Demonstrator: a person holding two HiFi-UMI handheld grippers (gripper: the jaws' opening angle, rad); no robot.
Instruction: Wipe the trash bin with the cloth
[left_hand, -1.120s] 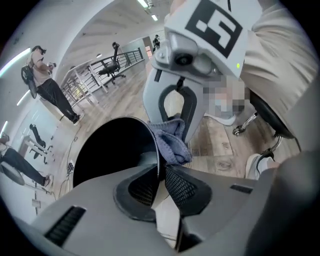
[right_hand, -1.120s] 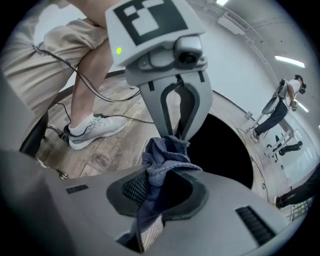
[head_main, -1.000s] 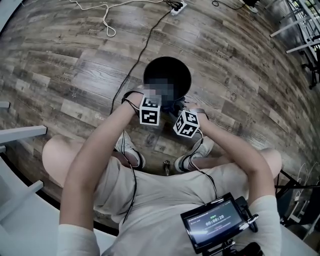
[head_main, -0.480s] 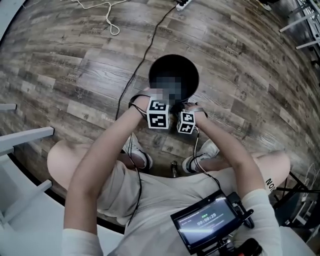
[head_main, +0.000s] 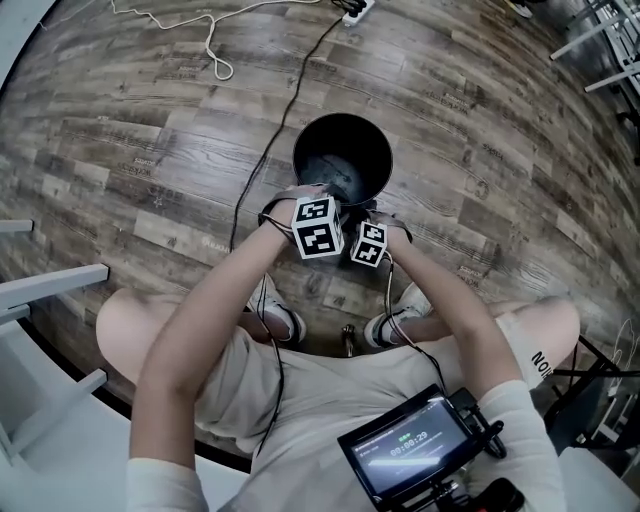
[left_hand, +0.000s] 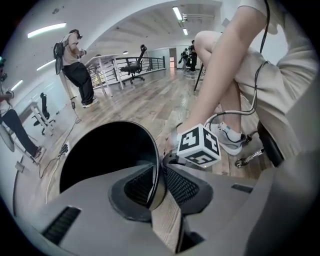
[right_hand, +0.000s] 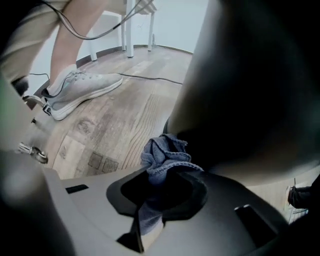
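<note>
Left gripper: jaws pinch bin rim, just eased open slightly, rim between pads. Bin upright on floor.
Right gripper: clamped on blue cloth, bunch at bin's outer wall.
Judged step: wiping outside wall.
Next: steady rim, press cloth on, drag round wall.

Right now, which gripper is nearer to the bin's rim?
Left. The left gripper grips the rim, its jaws just opening slightly; the right gripper holds the cloth beside the bin's outer wall.
</note>
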